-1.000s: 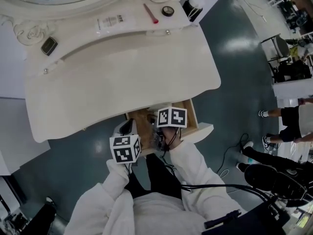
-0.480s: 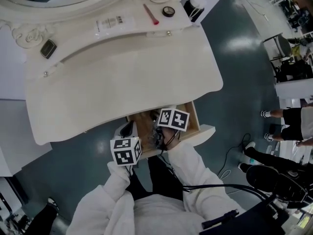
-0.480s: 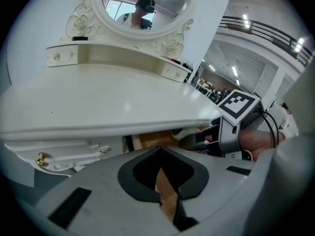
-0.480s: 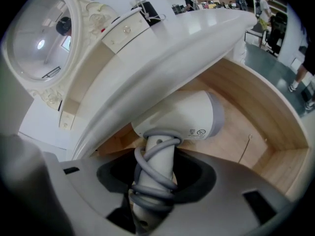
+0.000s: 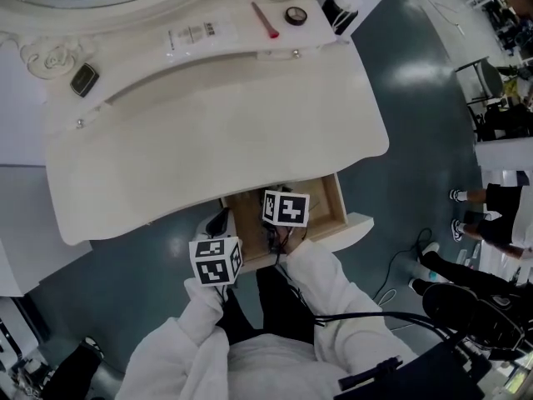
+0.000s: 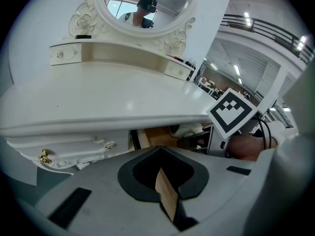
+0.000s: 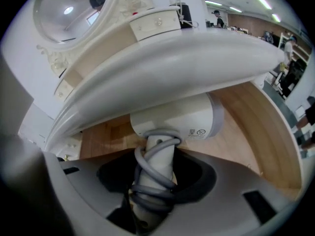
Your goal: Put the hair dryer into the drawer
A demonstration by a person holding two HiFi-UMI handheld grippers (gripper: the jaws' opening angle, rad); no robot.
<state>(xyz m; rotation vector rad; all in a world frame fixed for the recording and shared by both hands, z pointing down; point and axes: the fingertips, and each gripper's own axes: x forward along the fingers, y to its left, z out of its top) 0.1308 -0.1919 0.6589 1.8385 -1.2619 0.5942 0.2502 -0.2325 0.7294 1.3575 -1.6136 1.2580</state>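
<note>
The head view shows only a marker cube (image 5: 286,207) over the open drawer (image 5: 329,211). The right gripper view shows the right claw (image 7: 152,186) clamped on the cord-wrapped handle of the hair dryer (image 7: 172,119), whose barrel lies crosswise above the drawer floor, under the tabletop (image 7: 187,53). The left claw (image 6: 165,195) is closed.

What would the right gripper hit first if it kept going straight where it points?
Probably the wooden floor of the open drawer; the hair dryer clamped in the right gripper would touch it before the jaws do. Depth is unclear.
</note>
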